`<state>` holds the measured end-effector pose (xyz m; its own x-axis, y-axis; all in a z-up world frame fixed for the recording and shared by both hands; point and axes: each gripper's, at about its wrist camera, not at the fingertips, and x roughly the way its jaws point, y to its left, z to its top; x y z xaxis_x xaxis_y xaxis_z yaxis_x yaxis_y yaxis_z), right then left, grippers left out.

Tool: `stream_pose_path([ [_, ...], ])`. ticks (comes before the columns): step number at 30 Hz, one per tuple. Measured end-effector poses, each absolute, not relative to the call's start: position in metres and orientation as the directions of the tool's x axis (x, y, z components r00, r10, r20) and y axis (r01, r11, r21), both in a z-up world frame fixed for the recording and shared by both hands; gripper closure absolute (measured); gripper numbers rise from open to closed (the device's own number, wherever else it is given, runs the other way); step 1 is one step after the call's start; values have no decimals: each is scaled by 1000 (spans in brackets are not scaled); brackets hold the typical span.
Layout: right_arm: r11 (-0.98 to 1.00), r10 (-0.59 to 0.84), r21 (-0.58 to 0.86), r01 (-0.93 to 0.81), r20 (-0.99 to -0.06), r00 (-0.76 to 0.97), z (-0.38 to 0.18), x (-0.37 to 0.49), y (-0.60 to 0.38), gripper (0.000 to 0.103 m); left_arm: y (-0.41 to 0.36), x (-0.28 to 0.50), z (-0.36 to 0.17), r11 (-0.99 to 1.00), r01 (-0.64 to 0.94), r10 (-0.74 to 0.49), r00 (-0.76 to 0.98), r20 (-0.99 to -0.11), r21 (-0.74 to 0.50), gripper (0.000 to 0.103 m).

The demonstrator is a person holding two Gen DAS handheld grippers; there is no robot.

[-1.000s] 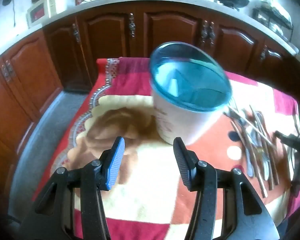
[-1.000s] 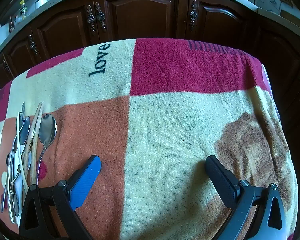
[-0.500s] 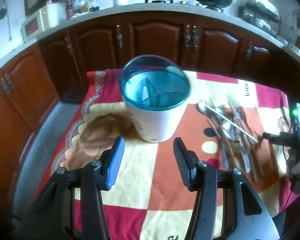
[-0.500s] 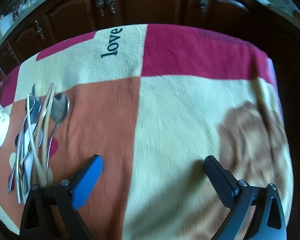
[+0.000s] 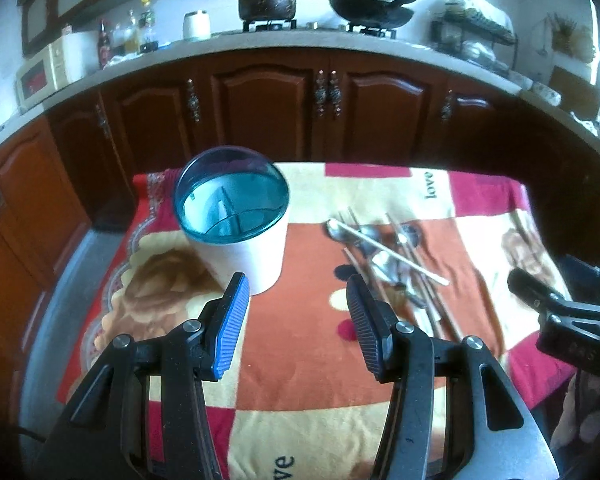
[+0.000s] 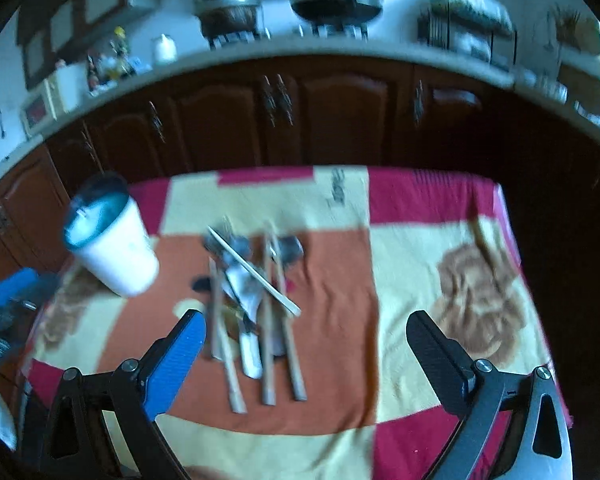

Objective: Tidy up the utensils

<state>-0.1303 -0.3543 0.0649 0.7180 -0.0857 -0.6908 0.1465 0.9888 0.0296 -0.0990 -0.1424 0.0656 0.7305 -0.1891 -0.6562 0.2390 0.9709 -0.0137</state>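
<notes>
A white utensil holder with a blue divided insert [image 5: 236, 236] stands upright on the blanket-covered table [image 5: 300, 360]; it also shows in the right wrist view [image 6: 112, 252]. A pile of spoons, forks and chopsticks [image 5: 392, 264] lies to its right, blurred in the right wrist view [image 6: 256, 300]. My left gripper [image 5: 296, 320] is open and empty, above the table just short of the holder. My right gripper [image 6: 304, 344] is open wide and empty, above the near end of the pile. Its finger shows at the right edge of the left wrist view [image 5: 540, 292].
Dark wooden cabinets [image 5: 320, 108] run behind the table under a counter with a pot [image 5: 268, 0], a wok [image 5: 372, 8] and a microwave [image 5: 44, 72]. The floor [image 5: 60, 300] lies left of the table.
Both grippers have pulled back and risen, so more of the table and kitchen shows. The right view has swung left onto the utensil pile. Both stay open and empty.
</notes>
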Motion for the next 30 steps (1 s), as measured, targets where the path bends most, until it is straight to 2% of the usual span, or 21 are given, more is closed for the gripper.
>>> stream_pose_path([
  [6, 986, -104, 37, 164, -629, 770, 97, -152, -330, 3, -143, -114, 82, 971, 241, -194, 760, -620, -8, 52],
  [30, 984, -131, 16, 175, -597, 792, 126, -167, -311, 3, -137, -126, 104, 972, 235, -204, 785, -585, -25, 52],
])
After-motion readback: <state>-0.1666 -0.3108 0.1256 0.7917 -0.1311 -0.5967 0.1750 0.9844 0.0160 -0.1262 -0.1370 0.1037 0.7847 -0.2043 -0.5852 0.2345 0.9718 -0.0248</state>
